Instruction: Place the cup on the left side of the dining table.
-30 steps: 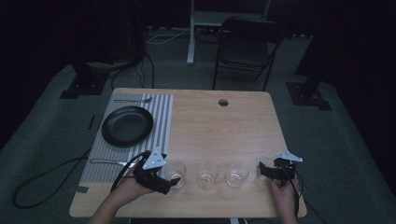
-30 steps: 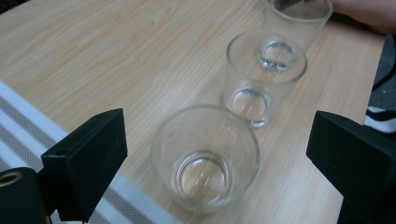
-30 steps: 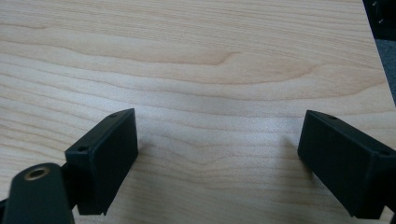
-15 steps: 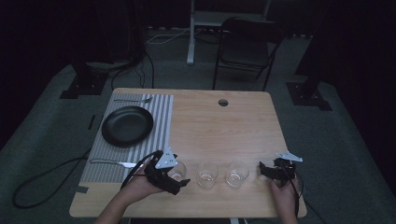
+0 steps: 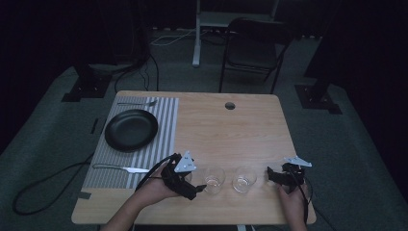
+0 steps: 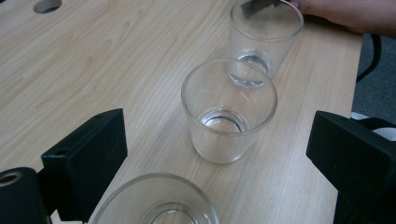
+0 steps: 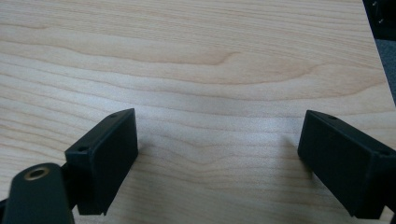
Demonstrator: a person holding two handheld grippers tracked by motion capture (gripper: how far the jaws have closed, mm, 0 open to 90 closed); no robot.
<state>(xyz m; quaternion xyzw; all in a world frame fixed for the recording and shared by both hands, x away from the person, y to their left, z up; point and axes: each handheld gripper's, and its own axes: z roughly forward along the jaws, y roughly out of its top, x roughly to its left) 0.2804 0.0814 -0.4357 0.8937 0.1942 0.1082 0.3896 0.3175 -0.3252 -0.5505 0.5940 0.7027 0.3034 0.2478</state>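
Crowding glasses (image 5: 214, 179) near table edge (image 5: 192, 223)

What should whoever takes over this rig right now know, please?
Left gripper: open, jaws on either side of the nearest glass; the pads do not visibly press on it.
Right gripper: open, with nothing between its jaws, low over bare table to the right of the glasses.
Things: three glasses stand upright in a row near the front edge; the middle glass and the far glass are untouched. A black plate, fork and knife lie on the striped mat.
Done: left gripper placed around the first glass.
Left: probably close on it and move it; the other two glasses remain.
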